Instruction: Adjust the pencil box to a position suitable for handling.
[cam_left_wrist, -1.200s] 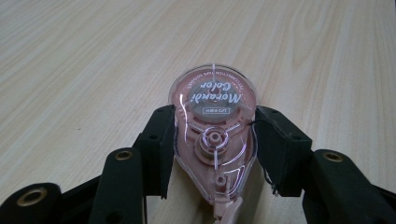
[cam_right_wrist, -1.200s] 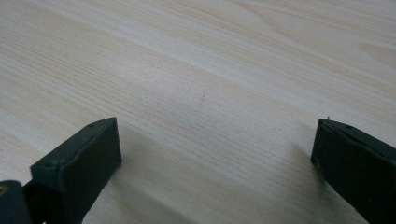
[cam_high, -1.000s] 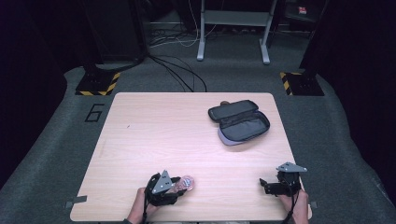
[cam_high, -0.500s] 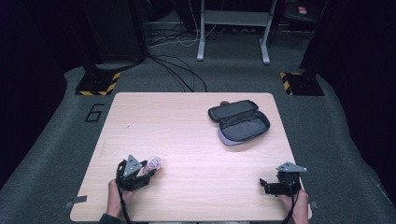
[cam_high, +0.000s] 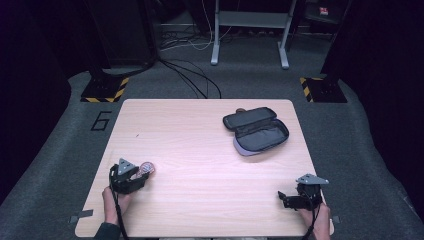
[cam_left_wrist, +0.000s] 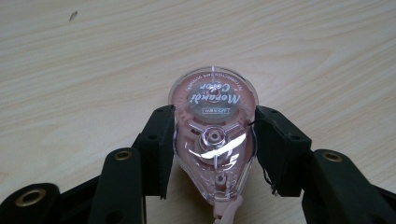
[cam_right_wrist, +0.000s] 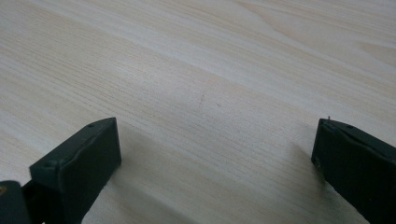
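Note:
A pink, clear-shelled correction tape dispenser (cam_left_wrist: 213, 140) sits between the two black jaws of my left gripper (cam_left_wrist: 212, 149), which is shut on it just above the wood. From above, the left gripper (cam_high: 137, 175) is at the table's front left with the dispenser (cam_high: 146, 168) poking out toward the right. My right gripper (cam_high: 285, 199) rests at the front right corner. Its jaws stand wide apart (cam_right_wrist: 215, 144) over bare wood with nothing between them.
An open dark pencil case (cam_high: 257, 130) with a grey lining lies at the back right of the wooden table (cam_high: 200, 150). Black cables and a metal stand's legs lie on the floor beyond the far edge.
My left gripper has carried the dispenser leftward along the front of the table, from near the middle to the front left. The right gripper has stayed where it was.

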